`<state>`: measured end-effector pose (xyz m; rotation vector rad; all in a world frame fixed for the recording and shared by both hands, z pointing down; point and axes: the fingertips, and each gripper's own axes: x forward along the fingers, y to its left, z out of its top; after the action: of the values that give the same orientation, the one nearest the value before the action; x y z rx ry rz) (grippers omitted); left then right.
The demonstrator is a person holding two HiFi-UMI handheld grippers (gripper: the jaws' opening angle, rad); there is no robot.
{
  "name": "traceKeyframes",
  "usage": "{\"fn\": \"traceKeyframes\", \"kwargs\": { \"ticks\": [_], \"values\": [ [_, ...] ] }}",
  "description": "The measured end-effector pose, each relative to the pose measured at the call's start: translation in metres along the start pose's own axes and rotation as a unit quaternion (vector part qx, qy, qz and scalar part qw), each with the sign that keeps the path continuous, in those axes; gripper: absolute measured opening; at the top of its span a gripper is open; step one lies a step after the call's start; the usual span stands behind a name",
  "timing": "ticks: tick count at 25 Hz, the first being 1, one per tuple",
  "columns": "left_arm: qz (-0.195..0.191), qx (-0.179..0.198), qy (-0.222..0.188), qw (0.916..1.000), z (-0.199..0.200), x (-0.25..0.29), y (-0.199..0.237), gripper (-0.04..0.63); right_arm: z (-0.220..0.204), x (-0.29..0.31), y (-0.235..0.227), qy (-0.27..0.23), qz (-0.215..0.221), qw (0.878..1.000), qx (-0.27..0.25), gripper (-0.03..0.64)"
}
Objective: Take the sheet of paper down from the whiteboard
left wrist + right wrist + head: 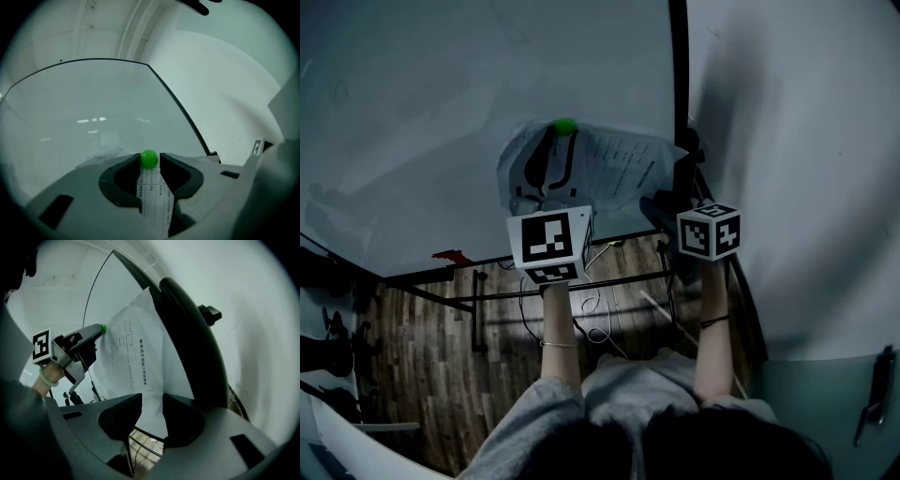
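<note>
- Right gripper view: right gripper (152, 401) jaws spread; lower corner of the sheet of paper (136, 352) shows in the gap, not pinched.
- Left gripper (150, 165) jaws spread, tips on either side of the green magnet (149, 159).
- Magnet sits at the sheet's top, on the whiteboard (93, 108).

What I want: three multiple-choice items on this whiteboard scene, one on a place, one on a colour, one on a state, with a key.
1. The magnet sits: A) between the jaw tips of the left hand-held gripper; B) on the floor; C) on a chair.
2. The magnet is: A) red; B) green; C) black.
3. The jaws of the right hand-held gripper stand: A) shut together; B) clamped on a pen; C) apart.
Key: 1 A, seen in the left gripper view; 2 B, green in every view; 3 C, the sheet of paper shows through their gap.
</note>
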<state>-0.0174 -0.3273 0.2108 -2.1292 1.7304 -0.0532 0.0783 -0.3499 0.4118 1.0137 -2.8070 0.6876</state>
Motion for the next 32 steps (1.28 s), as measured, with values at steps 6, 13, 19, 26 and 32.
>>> {"fn": "traceKeyframes", "kwargs": {
  "ticks": [6, 13, 19, 26, 32],
  "values": [
    [0.026, 0.03, 0.003, 0.9992, 0.002, 0.004, -0.005, 0.124, -0.001, 0.006, 0.001, 0.011, -0.005, 1.0, -0.001, 0.114],
    [0.041, 0.032, -0.013, 0.9986, 0.001, 0.003, 0.0, 0.123, 0.0, 0.002, -0.001, 0.016, -0.003, 1.0, -0.019, 0.004],
    [0.039, 0.024, -0.016, 0.9988, 0.001, 0.002, 0.003, 0.123, 0.003, -0.005, 0.001, 0.006, 0.004, 1.0, -0.015, 0.002],
    [0.038, 0.009, -0.017, 0.9991, 0.002, 0.001, 0.003, 0.123, 0.004, -0.017, -0.004, -0.007, 0.004, 1.0, -0.001, 0.0],
    [0.034, 0.004, -0.017, 0.9993, 0.002, 0.001, 0.004, 0.123, 0.003, -0.025, -0.004, -0.01, 0.003, 1.0, 0.005, 0.0]
  ]
}}
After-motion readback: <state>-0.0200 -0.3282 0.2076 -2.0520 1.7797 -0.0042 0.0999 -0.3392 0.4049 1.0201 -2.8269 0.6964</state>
